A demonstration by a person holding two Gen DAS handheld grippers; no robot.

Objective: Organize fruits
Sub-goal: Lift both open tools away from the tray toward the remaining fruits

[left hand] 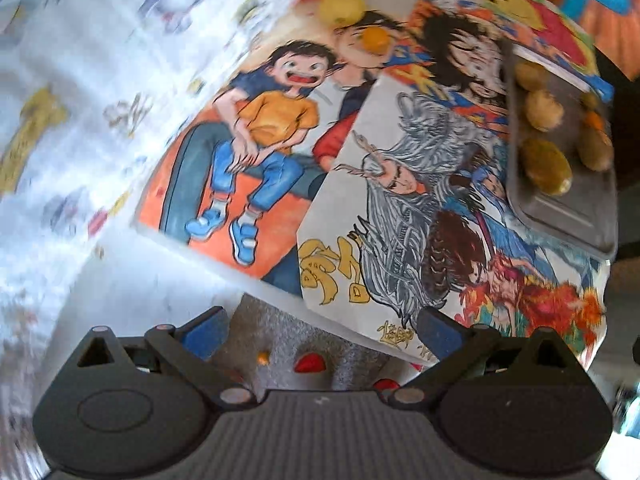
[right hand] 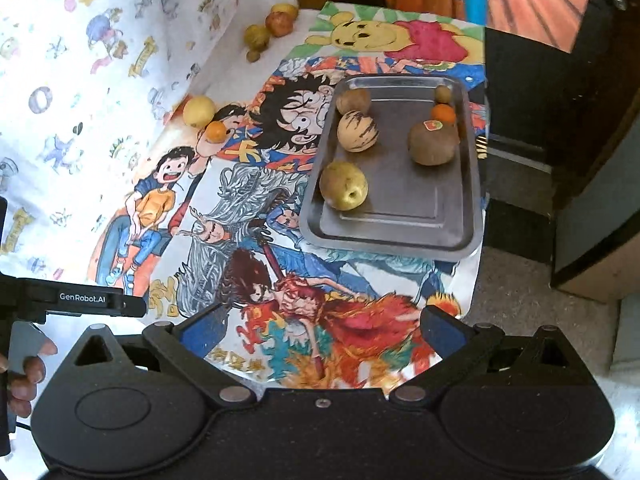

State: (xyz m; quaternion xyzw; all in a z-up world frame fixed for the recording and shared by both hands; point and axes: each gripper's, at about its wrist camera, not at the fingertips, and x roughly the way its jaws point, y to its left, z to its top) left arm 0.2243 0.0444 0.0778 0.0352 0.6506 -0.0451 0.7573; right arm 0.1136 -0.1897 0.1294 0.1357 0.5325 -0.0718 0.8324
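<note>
A metal tray [right hand: 456, 236] sits on the cartoon-print cover and holds six fruits: a yellow-green apple [right hand: 344, 185] nearest, a striped pale melon-like fruit [right hand: 357, 131], a brown round fruit [right hand: 353, 100], a kiwi with a sticker [right hand: 433, 143], a small orange [right hand: 443, 113] and a small brownish fruit [right hand: 443, 93]. Outside the tray lie a yellow fruit [right hand: 199, 111] touching a small orange fruit [right hand: 216, 131]. Only the right wrist view shows a further cluster of fruits [right hand: 272, 26] near the far edge and a hand [right hand: 24, 376] on the left gripper. The left gripper [left hand: 322, 330] and right gripper [right hand: 322, 330] both stand wide, holding nothing.
</note>
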